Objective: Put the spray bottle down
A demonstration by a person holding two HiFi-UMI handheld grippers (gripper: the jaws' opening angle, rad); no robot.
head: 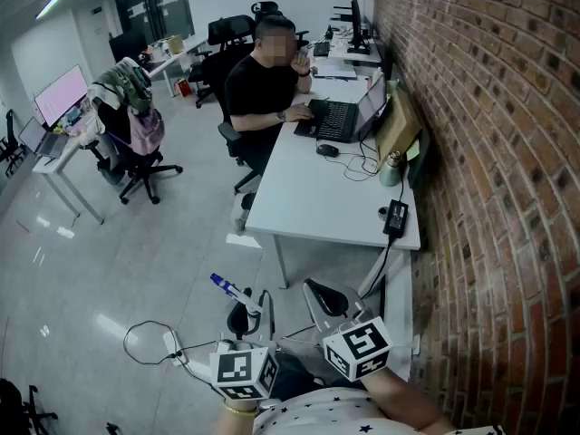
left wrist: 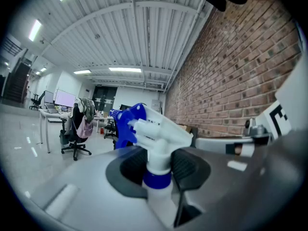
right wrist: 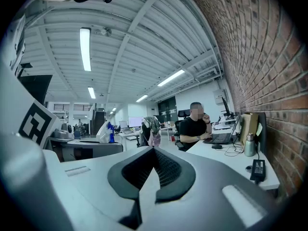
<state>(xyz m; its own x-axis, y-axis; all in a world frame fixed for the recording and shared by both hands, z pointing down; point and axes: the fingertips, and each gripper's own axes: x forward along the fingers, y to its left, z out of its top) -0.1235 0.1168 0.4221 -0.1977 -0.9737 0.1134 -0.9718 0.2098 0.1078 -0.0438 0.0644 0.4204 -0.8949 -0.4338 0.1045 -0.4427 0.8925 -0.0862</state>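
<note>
The spray bottle [head: 237, 295] has a white trigger head, a blue nozzle and a blue collar. My left gripper [head: 248, 319] is shut on its neck and holds it upright in the air at the bottom of the head view. In the left gripper view both dark pads press on the spray bottle [left wrist: 153, 134] just above the collar, at my left gripper [left wrist: 157, 170]. My right gripper [head: 326, 299] hovers close beside it on the right, shut and empty. In the right gripper view the pads of my right gripper [right wrist: 153, 165] meet, and the spray bottle [right wrist: 104, 132] shows at the left.
A white desk [head: 313, 202] stands ahead along the brick wall [head: 489, 152]. A seated person [head: 263, 89] works at a laptop [head: 340, 118] there. A green flask [head: 390, 169] and a power adapter [head: 396, 216] lie on the desk. A chair draped with clothes [head: 131, 134] stands left; a cable [head: 149, 343] loops on the floor.
</note>
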